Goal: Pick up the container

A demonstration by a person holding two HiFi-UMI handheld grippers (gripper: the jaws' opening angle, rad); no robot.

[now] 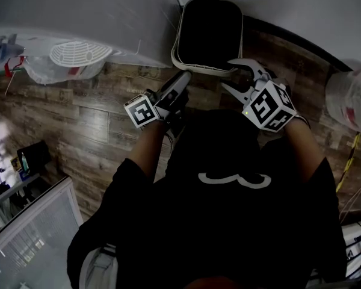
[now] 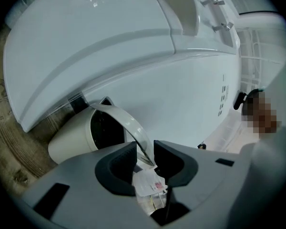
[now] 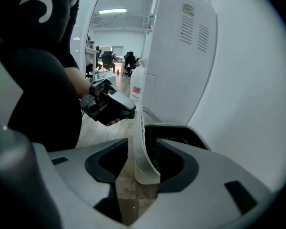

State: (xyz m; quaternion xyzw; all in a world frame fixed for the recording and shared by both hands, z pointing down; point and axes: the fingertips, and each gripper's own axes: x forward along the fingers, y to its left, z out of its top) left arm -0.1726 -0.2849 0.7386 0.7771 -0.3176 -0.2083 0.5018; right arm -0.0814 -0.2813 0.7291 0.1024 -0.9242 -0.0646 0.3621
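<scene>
The person stands over the container [image 1: 204, 68], a cream bin with a black liner [image 1: 209, 32], which sits on the wood-pattern floor [image 1: 90, 113] right up against a big white appliance [image 2: 133, 46]. Both tools are down at its near edge, so I'd say this is the gripping step and the lift has not begun.

The left gripper [image 1: 186, 76] has its jaws drawn in to a narrow gap. The thin rim [image 2: 128, 120] runs straight down between them and lies against the right-hand jaw. It looks pinched there, though I can't swear that the other jaw touches. A scrap of printed paper [image 2: 150, 182] sits deeper in the same gap, behind the rim.

The right gripper [image 1: 227, 74] has its jaws clearly apart, one on each side of the bin's wall. Floor shows between the wall and the outer jaw, and liner shows between the wall and the inner jaw, so nothing is clamped on that side. The bin's mouth lies just beyond the inner jaw.

To my eye, the next move is to close the right jaws on the wall. Both tools would then need to rise together and level, because a thin rim held by only one pinch would likely twist or slip. The appliance is tight behind, so the bin should come up and slightly toward the person.
</scene>
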